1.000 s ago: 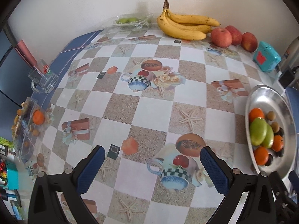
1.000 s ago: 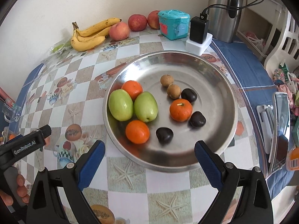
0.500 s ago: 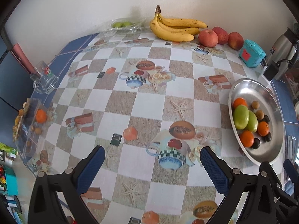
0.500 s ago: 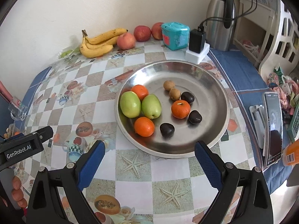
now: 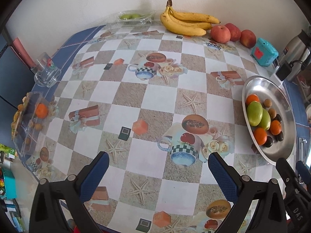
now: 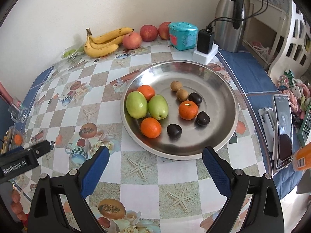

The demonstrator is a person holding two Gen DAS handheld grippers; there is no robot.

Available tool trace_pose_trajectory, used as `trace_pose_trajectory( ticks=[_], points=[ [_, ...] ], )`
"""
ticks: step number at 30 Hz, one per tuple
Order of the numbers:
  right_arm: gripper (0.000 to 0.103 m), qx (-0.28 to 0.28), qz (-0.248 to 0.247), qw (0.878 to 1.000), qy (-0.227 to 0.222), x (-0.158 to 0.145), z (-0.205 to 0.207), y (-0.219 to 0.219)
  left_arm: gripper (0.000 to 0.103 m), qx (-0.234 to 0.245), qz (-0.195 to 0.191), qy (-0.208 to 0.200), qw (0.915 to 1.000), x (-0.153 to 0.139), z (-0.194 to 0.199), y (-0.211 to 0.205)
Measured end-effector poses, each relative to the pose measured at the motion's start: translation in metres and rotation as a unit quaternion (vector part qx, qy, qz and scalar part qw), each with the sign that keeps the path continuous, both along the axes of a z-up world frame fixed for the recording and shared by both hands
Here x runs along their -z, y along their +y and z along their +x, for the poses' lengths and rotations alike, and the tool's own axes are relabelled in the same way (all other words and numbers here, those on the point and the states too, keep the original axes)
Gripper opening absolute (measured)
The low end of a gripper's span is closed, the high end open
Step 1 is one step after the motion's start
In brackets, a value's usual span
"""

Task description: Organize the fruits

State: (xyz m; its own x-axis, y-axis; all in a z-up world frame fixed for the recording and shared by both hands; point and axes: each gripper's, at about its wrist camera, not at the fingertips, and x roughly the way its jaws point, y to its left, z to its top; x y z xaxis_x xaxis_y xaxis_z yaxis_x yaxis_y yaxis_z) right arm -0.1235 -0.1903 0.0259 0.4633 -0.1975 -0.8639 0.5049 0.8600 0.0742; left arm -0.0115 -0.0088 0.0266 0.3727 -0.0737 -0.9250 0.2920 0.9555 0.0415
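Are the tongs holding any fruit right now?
No. Both the left tongs and the right tongs are open with nothing between them. The fruit sits in the metal plate.

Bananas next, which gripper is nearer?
Probably left: the left gripper faces open table leading to the bananas. The right gripper has the metal plate in between.

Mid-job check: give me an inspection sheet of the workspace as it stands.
Surface: table under a patterned checked cloth.
Job's things: steel bowl holds three oranges, two green fruits, small brown and dark fruits; bananas and apples by the wall.
Clutter: teal box, glass mug, clear fruit tray, phone.
Grippers: left gripper and right gripper open, empty.
Cables: charger lead near kettle.
Surroundings: white wall.
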Motion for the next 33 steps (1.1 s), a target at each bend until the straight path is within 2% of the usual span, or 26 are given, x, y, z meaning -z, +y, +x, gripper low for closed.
trace_pose_trajectory(
  ticks=[7,33],
  points=[
    [0.097,0.011,0.009,1.000,-0.002,-0.0010,-0.0031,-0.0068,0.103,0.008,0.012,0.001,0.9999,0.0033,-0.0009,-0.0044],
    [0.097,0.003,0.005,1.000,0.007,-0.0001,-0.0013,-0.0044,0.103,0.012,0.012,0.004,0.9998,0.0043,-0.0014,-0.0052]
  ],
)
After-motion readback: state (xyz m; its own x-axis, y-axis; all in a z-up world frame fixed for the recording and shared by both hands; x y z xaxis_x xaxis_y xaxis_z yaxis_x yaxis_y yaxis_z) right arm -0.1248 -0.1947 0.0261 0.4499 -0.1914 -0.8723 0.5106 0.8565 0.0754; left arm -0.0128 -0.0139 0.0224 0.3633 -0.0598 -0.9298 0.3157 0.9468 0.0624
